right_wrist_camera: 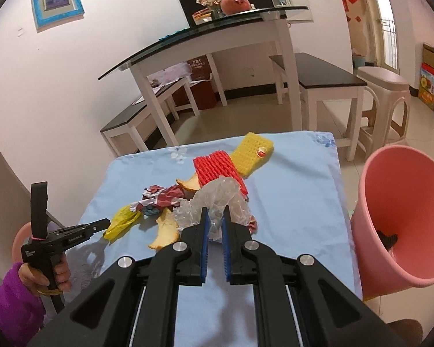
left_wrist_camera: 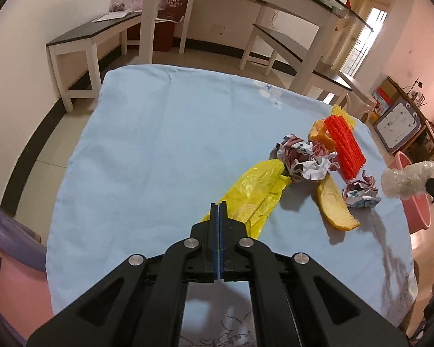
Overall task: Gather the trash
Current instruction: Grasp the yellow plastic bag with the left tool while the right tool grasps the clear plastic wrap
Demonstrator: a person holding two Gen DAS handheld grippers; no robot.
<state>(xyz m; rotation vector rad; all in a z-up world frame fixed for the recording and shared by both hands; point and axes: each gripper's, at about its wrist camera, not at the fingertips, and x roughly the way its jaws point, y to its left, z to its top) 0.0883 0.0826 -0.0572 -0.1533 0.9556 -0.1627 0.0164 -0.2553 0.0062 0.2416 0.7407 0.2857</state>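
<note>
The left gripper (left_wrist_camera: 219,204) hangs over the near left part of the blue cloth (left_wrist_camera: 147,144), its blue pads pressed together with nothing between them, its tips just above the tail of the yellow plastic bag (left_wrist_camera: 256,190). That bag lies flat, its far end touching the larger crumpled paper wad (left_wrist_camera: 302,159). To the right of the bag rests a curved fruit peel (left_wrist_camera: 335,208), with a smaller paper wad (left_wrist_camera: 360,192) beside it. Behind these sit another piece of peel (left_wrist_camera: 318,134), the red foam fruit net (left_wrist_camera: 345,147) and the yellow foam net (right_wrist_camera: 253,151).

Further right, the right gripper (right_wrist_camera: 215,217) is clamped on a bunch of clear plastic wrap (right_wrist_camera: 217,195), lifted clear of the cloth above the pile. The pink bin (right_wrist_camera: 402,219) stands off the right edge of the table, tilted toward the camera, with something dark at its bottom.

Judging by this, collection has barely begun: 1 piece is in hand and not yet binned, and about 7 pieces remain on the cloth.
</note>
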